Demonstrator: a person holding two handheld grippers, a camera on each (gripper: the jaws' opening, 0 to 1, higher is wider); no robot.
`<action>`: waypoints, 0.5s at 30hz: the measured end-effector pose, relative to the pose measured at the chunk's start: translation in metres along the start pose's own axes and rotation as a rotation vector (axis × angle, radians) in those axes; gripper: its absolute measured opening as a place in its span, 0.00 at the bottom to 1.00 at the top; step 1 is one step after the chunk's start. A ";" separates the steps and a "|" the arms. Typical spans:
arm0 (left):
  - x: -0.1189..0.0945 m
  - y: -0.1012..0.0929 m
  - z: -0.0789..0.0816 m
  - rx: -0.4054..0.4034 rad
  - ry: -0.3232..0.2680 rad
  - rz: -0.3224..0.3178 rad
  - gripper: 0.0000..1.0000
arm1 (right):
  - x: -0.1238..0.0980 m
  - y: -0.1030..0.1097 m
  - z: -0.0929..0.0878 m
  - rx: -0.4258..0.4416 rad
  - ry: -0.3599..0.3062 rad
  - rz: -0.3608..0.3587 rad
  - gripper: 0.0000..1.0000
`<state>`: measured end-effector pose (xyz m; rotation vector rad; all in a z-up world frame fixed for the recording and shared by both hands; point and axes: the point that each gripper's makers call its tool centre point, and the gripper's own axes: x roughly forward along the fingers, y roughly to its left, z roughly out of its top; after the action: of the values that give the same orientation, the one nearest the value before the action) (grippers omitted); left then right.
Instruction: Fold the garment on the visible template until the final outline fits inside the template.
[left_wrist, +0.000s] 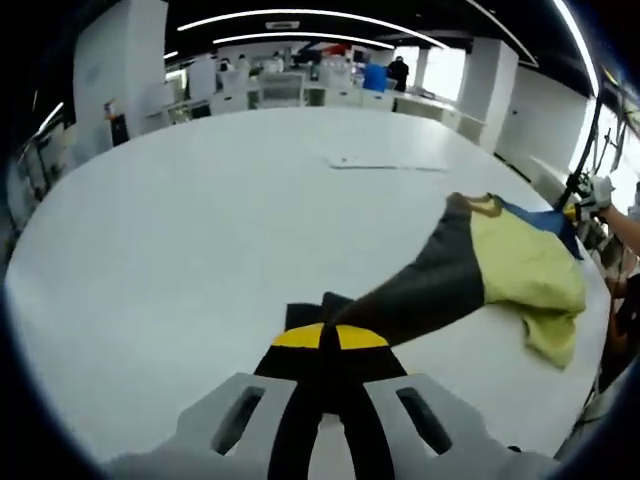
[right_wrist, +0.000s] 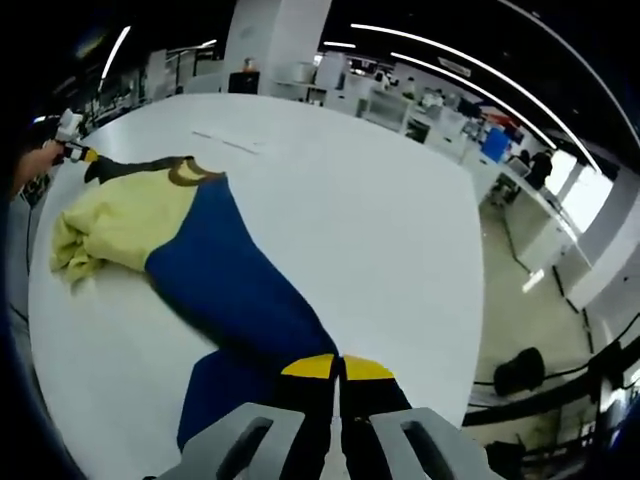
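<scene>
The garment, in dark grey, yellow and blue panels, lies stretched over a big white table (left_wrist: 200, 230). In the left gripper view my left gripper (left_wrist: 330, 338) is shut on the garment's dark grey end (left_wrist: 420, 290); the cloth runs right to the yellow part (left_wrist: 530, 270). At that far end a hand holds the right gripper (left_wrist: 590, 195). In the right gripper view my right gripper (right_wrist: 338, 368) is shut on the blue end (right_wrist: 240, 290). The left gripper (right_wrist: 68, 128) shows at the top left by the dark end. A faint template outline (left_wrist: 385, 162) lies beyond the garment, also seen as thin lines (right_wrist: 230, 142).
The table edge (right_wrist: 470, 300) curves close to the right gripper, with floor and a black object (right_wrist: 520, 372) below. Desks and a standing person (left_wrist: 398, 72) fill the office behind. Bare tabletop spreads left of the garment in the left gripper view.
</scene>
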<state>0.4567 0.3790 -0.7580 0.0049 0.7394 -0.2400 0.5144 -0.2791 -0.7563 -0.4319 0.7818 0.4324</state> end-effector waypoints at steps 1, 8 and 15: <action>-0.001 0.001 0.001 -0.010 -0.005 0.000 0.00 | 0.000 0.000 0.000 0.000 -0.003 -0.002 0.00; -0.007 0.001 0.004 -0.042 -0.041 -0.007 0.06 | -0.004 0.002 0.007 -0.008 -0.039 -0.009 0.00; -0.013 0.002 0.009 -0.048 -0.067 -0.016 0.17 | -0.006 0.006 0.015 0.010 -0.082 -0.005 0.21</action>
<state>0.4537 0.3825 -0.7424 -0.0547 0.6789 -0.2363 0.5160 -0.2681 -0.7433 -0.4045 0.7036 0.4391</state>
